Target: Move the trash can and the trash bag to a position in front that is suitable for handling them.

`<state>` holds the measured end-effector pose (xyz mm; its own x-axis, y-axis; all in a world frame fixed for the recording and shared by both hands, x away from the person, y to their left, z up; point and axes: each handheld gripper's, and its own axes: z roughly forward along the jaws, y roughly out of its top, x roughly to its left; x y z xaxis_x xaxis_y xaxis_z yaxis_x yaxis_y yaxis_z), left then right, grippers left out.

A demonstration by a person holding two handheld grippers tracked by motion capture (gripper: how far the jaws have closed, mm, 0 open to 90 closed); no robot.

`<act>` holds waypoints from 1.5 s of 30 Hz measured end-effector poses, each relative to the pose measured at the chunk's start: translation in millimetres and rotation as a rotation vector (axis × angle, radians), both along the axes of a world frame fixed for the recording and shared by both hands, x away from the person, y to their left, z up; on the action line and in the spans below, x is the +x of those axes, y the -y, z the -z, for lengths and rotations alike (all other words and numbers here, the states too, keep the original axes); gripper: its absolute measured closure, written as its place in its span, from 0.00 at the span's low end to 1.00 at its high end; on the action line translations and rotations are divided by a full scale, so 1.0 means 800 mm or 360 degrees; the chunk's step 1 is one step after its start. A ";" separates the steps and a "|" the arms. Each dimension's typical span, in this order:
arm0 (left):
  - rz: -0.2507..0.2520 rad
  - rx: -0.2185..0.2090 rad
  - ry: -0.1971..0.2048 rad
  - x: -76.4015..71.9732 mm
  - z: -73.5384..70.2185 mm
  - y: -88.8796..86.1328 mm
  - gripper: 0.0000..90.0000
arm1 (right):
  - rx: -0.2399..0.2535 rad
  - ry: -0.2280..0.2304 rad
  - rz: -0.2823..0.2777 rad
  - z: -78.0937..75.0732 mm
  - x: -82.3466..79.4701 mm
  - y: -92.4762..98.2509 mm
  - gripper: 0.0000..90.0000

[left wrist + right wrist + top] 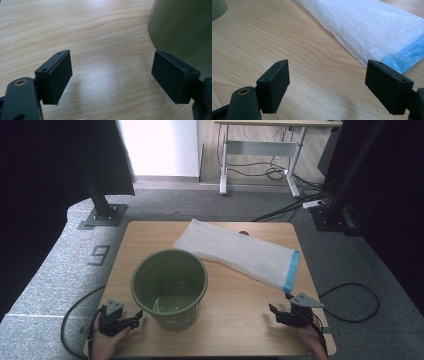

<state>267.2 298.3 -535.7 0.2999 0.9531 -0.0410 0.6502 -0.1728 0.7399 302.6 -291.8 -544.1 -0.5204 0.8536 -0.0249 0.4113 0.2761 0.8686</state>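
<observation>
Two spread, empty grippers: your right gripper (280, 311) sits just below the white bag's (235, 251) blue end, its length running up-left past the bucket (169, 287), nearer than your left gripper (134, 318).

Grey carpet (210, 207) surrounds the wooden desk (240, 320). Beyond it stands a white-legged table (260, 155) over tangled cables (275, 172), beside a bright white wall (160, 147). Black curtains (45, 180) flank both sides.

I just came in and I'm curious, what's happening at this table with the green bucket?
A person holds a gripper in each hand at the near edge of the wooden table. The left gripper sits beside the green bucket, the right gripper near the blue-edged end of a flat white plastic bag. Both are open, holding nothing.
</observation>
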 end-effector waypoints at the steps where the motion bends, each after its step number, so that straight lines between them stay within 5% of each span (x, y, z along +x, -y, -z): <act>1: 0.0007 -0.0003 0.0010 -0.003 -0.001 -0.001 0.18 | -0.0006 0.0000 -0.0003 0.000 0.000 0.001 0.21; 11: 0.0159 -0.0012 0.0070 -0.017 -0.011 -0.001 0.16 | -0.0054 0.0005 -0.0013 0.004 0.004 0.001 0.21; 23: 0.0647 -0.0071 0.0096 -0.019 -0.028 0.023 0.16 | 0.0026 0.0014 -0.0009 -0.001 0.002 0.007 0.21; 25: 0.0714 -0.0035 0.0092 -0.014 -0.034 0.033 0.15 | 0.0042 -0.0001 0.0002 0.000 -0.001 0.007 0.21; 36: 0.0833 -0.0093 0.0166 0.000 -0.052 0.071 0.16 | 0.0041 -0.0010 0.0004 0.004 -0.005 0.007 0.21; 45: 0.0880 -0.0033 0.0140 0.023 -0.057 0.104 0.17 | 0.0052 -0.0005 -0.0017 0.004 -0.016 0.005 0.21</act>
